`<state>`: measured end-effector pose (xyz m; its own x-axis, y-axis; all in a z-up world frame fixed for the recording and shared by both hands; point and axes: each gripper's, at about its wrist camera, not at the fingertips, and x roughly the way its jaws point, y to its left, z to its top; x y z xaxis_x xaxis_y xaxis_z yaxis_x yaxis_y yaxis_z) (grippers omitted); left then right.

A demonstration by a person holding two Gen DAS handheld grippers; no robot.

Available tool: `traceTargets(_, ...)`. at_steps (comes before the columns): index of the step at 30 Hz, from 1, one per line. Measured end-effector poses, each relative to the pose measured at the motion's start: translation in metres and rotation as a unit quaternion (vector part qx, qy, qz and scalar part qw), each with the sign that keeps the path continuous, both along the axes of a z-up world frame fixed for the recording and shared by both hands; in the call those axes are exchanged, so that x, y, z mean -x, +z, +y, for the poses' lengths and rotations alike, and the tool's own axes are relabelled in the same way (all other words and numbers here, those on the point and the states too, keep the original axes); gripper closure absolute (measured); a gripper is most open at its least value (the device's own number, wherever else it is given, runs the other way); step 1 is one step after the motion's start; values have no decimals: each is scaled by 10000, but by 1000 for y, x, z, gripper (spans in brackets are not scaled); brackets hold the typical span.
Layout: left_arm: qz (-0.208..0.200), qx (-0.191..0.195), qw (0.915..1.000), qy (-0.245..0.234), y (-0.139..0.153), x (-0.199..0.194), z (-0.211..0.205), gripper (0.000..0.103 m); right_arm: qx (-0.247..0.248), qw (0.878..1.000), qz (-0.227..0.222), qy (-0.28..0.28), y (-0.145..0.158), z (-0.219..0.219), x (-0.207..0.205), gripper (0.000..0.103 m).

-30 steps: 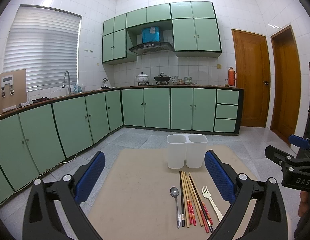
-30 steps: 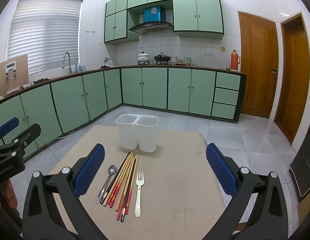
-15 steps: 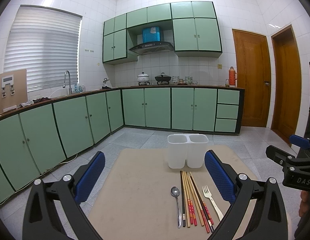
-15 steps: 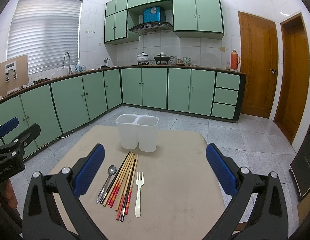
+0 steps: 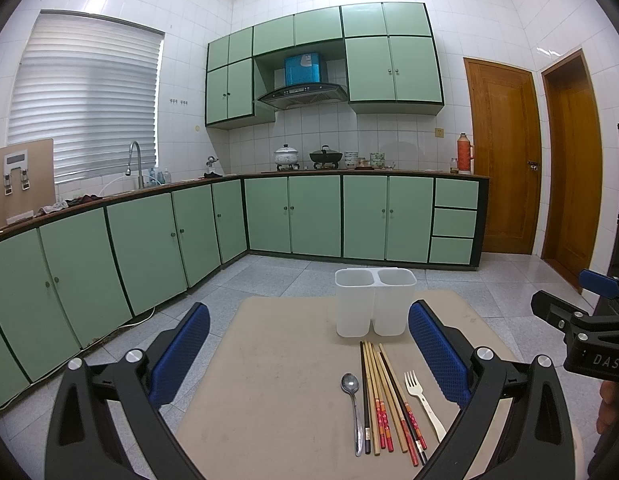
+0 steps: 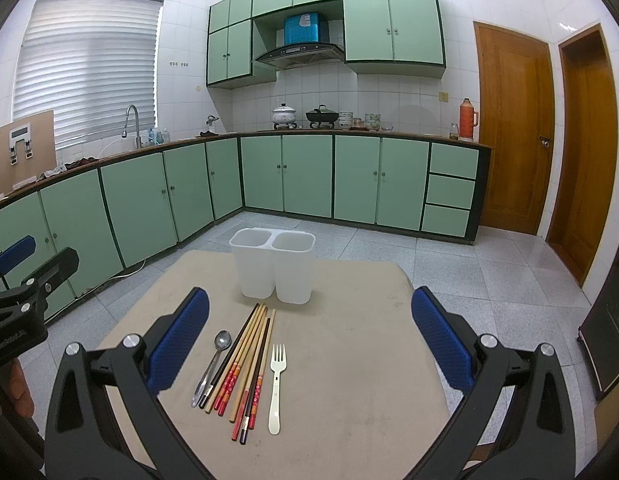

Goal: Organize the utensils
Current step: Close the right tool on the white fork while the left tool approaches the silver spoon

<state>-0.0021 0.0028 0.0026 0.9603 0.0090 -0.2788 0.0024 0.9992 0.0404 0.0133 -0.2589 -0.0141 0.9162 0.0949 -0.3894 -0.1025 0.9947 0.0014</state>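
A white two-compartment holder stands upright and empty at the far side of a beige table. In front of it lie a metal spoon, several chopsticks and a cream plastic fork, side by side. My left gripper is open and empty, above the table's near left. My right gripper is open and empty, above the near side, with the utensils between its fingers.
Green kitchen cabinets run along the left and back walls. Two wooden doors stand at the right. Grey tiled floor surrounds the table. A dark cabinet stands at the far right. Each gripper shows at the edge of the other's view.
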Motion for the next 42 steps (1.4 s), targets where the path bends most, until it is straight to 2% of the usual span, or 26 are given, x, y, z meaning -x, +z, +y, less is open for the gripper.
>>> traceTargets(6,54,-11,10000,23,-3,-3,7,6,14,10000,49,-18,-4,-3,0,5)
traceTargets(9,208,-53,9997,98,-10,-13,12,6,43,9997,224,-101,-11,-4,-10,5)
traceTargets(15,945,-261,9946,326,-49,-54,25,6,74,9961,869,-116,-44,-6,-43,5)
traceTargets(22,1737,-163,9843,269,-98,-101,36,6,-97,9869,1600,154,-91,3,-89,5)
traceTargets(24,1891,-189,9814,281,-110,-115,36,6,-155,9835,1789,239,-105,9,-105,8)
traceTargets(28,2207,-228,9747,288,-133,-138,34,8,-35,9766,2120,359,-128,22,-130,28)
traceTargets(36,2735,-216,9614,205,-165,-166,32,11,-75,9614,2717,416,-172,34,-169,43)
traceTargets(42,2886,-225,9571,130,-173,-180,27,11,-112,9528,3008,397,-189,44,-187,55)
